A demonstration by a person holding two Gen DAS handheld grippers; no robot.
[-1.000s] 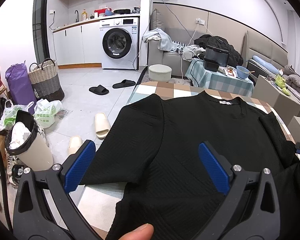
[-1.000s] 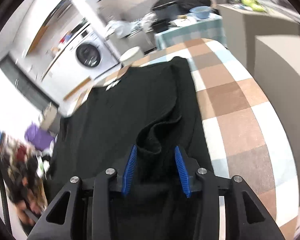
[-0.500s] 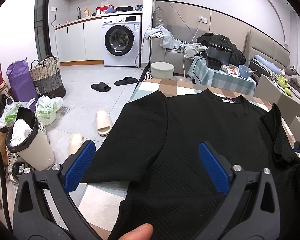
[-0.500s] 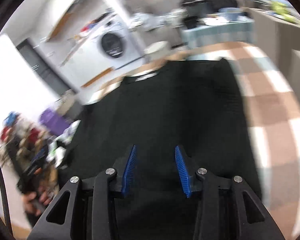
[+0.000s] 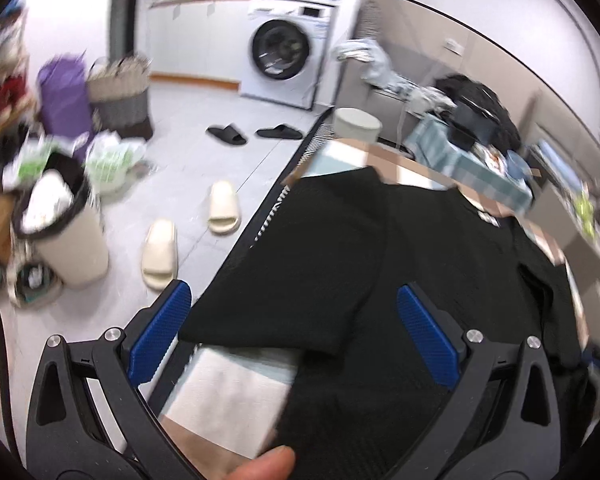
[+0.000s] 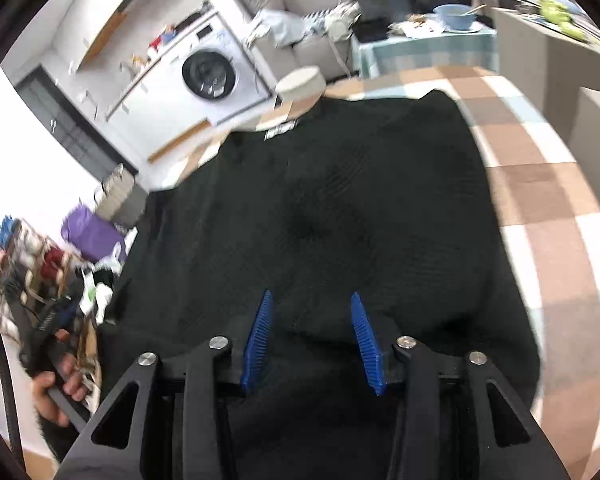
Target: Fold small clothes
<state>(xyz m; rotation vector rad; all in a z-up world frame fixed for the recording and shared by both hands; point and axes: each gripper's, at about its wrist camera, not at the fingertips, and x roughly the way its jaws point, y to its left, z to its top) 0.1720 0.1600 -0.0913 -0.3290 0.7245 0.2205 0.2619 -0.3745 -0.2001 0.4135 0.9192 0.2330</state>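
A black short-sleeved top (image 5: 412, 272) lies flat on the checked table (image 5: 228, 404), collar at the far end. Its left sleeve (image 5: 284, 300) spreads toward the table's left edge. My left gripper (image 5: 296, 332) is open and empty, its blue pads wide apart above that sleeve's hem. In the right wrist view the top (image 6: 340, 208) has its right side folded in over the body, with a straight edge along the right. My right gripper (image 6: 310, 322) hovers over the lower middle of the top, jaws partly open, nothing between them.
The checked table (image 6: 548, 216) shows bare to the right of the top. On the floor to the left are cream slippers (image 5: 160, 252), black slippers (image 5: 228, 134), a bin (image 5: 64, 232) and bags. A washing machine (image 5: 280, 60) and a cluttered side table (image 6: 424, 40) stand behind.
My right gripper has let go of the right sleeve, which now lies folded in over the body, and has moved to the lower middle. My left gripper has swung left toward the left sleeve.
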